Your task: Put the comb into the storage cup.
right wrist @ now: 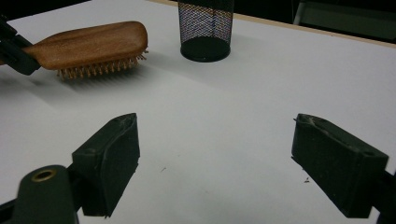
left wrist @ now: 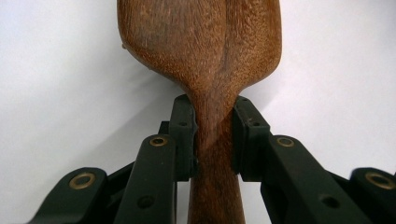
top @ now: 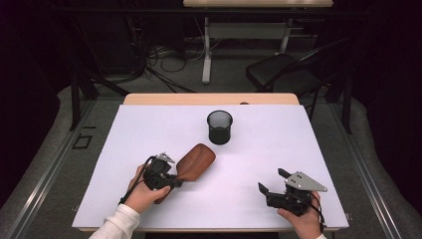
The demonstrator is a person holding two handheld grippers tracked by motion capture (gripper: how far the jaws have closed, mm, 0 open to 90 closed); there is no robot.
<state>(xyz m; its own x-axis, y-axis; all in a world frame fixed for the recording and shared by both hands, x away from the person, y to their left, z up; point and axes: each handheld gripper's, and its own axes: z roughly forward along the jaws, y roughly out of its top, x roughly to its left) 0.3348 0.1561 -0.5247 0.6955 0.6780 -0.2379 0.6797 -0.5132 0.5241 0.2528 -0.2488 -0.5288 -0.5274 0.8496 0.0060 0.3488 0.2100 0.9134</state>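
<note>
A brown wooden hairbrush (top: 195, 159) is held just above the white table, bristles down, its head pointing toward the black mesh cup (top: 219, 127). My left gripper (top: 171, 180) is shut on the brush's neck; in the left gripper view both pads press the narrow handle (left wrist: 212, 135) below the wide head (left wrist: 201, 42). My right gripper (top: 272, 185) stands open near the table's front right, with bare table between its jaws (right wrist: 215, 163). The right gripper view shows the brush (right wrist: 91, 44) at upper left and the mesh cup (right wrist: 205, 28) beyond it.
The white table top (top: 278, 139) lies over a wooden table, its far edge (top: 209, 98) showing. Behind it stand a black chair (top: 286, 72), a desk frame (top: 206, 50) and cables on the floor.
</note>
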